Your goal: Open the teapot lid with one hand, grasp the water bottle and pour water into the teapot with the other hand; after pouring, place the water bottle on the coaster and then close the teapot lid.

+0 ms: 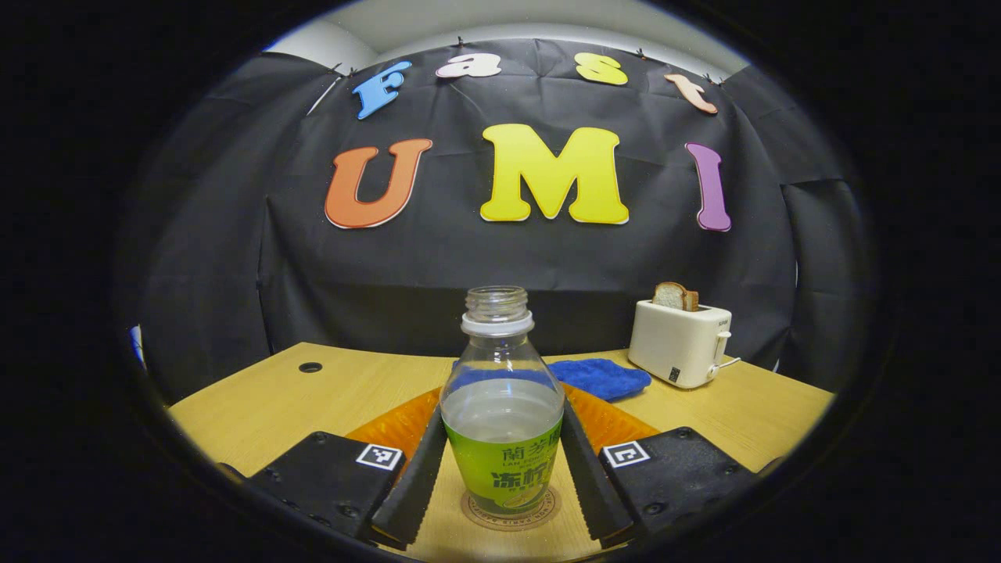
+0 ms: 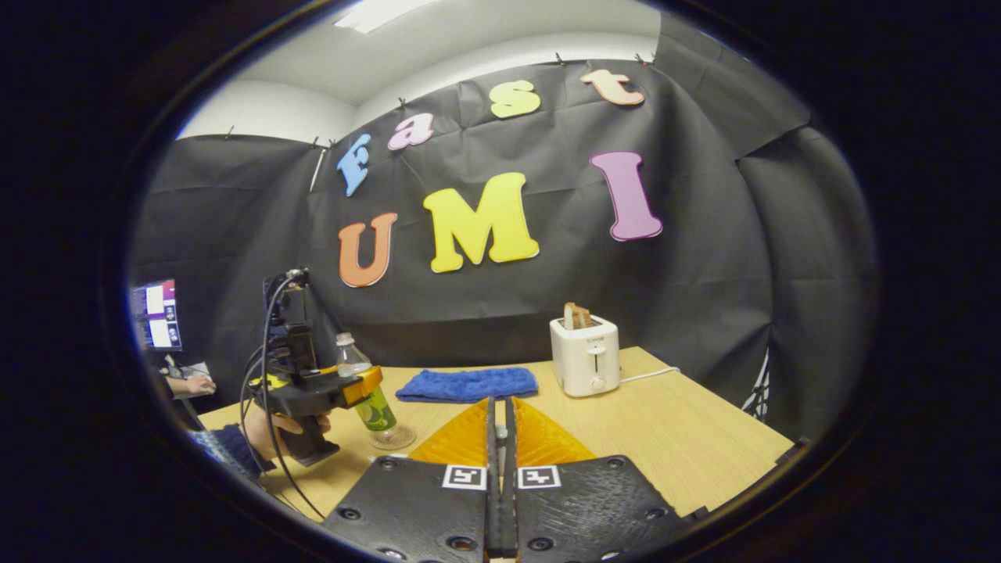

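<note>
Water bottle (image 1: 502,407) stands upright on coaster (image 1: 512,512), uncapped, btwn left gripper (image 1: 500,477) fingers, which flank it w/ both sides at the bottle's body. Right gripper (image 2: 500,469) pressed together, holding nothing, well apart from bottle, above desk (image 2: 665,430).

The water bottle (image 1: 501,407) stands on the coaster (image 1: 512,512) near the table's (image 1: 297,395) front edge; behind it lies the towel (image 1: 602,378); the toaster (image 1: 679,342) sits toward the back right corner, right of the towel.
</note>
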A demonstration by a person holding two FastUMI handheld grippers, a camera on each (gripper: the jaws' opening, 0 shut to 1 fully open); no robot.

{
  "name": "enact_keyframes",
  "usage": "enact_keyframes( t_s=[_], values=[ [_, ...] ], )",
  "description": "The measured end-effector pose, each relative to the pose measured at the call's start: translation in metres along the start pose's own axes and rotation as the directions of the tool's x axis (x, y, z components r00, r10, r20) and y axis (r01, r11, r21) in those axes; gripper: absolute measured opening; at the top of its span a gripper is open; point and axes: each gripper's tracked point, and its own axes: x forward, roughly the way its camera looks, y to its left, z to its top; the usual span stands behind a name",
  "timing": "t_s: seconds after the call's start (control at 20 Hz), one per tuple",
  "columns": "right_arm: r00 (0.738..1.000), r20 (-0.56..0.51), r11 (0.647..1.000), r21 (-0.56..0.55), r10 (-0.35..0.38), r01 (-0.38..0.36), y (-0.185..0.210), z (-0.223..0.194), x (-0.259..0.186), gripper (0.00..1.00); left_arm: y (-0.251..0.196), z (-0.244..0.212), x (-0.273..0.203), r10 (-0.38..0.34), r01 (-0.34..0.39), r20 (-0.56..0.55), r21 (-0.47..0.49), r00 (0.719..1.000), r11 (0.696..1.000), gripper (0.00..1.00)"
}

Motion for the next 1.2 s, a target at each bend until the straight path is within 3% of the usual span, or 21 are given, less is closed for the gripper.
enact_keyframes(
  t_s=[0.3, 0.45, 0.9, 1.2],
  values=[
    [1.000, -0.004, 1.000, 0.000, -0.007, 0.007, -0.003, -0.002, 0.002, 0.00, -0.009, -0.004, -0.001, -0.017, 0.017, 0.000, 0.005, 1.000, 1.000, 0.81],
    [1.000, -0.002, 1.000, -0.003, -0.008, 0.008, -0.003, -0.001, 0.002, 0.00, -0.011, 0.001, -0.002, -0.017, 0.017, 0.007, 0.022, 1.000, 1.000, 0.97],
    [1.000, 0.005, 1.000, -0.013, -0.012, 0.012, -0.001, -0.001, 0.000, 0.00, -0.002, 0.056, -0.039, -0.013, 0.010, 0.109, 0.020, 0.994, 1.000, 0.97],
    [1.000, 0.008, 0.999, -0.034, 0.027, -0.027, 0.017, -0.003, -0.001, 0.00, 0.026, 0.087, -0.093, 0.054, -0.057, 0.165, 0.012, 0.985, 0.998, 0.97]
  ],
)
